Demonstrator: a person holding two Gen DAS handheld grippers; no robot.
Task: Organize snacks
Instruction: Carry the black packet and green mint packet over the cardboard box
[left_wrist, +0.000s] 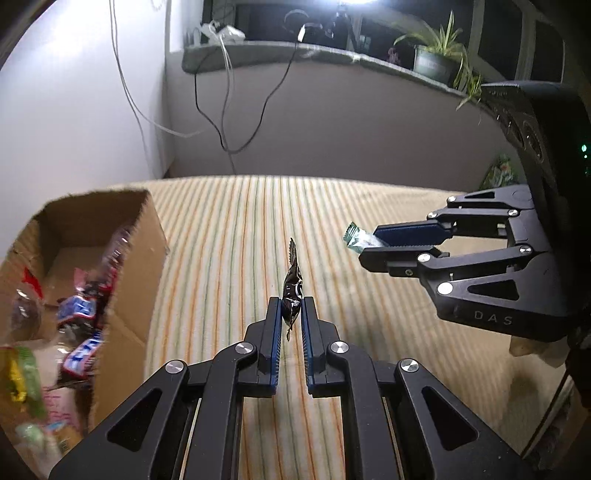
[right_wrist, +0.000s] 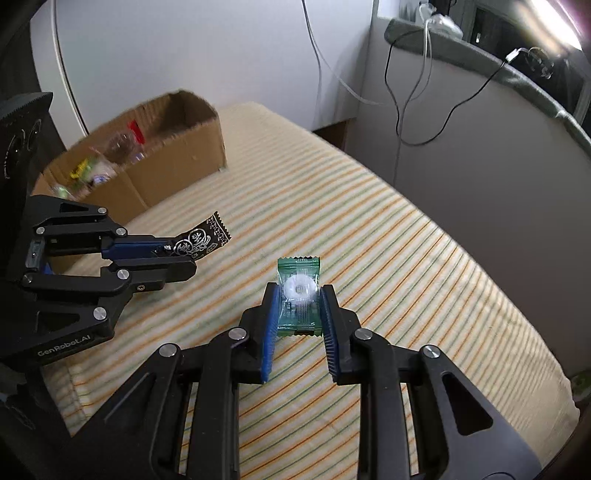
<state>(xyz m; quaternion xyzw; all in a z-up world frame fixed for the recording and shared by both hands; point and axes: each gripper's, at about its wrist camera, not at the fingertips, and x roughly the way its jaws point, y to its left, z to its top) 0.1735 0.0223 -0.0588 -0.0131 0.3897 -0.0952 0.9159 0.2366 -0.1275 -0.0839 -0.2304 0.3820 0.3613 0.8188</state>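
Left tool (left_wrist: 291, 314): black sachet (left_wrist: 292, 291) lengthwise forward.

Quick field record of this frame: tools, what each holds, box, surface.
left tool: shut on black candy packet, held edge-on
right tool: shut on green candy packet, white ring candy visible inside
box: open cardboard, to the left of both tools, wrapped snacks inside
surface: striped cloth, both packets held above it
background: window ledge with potted plant, hanging cables
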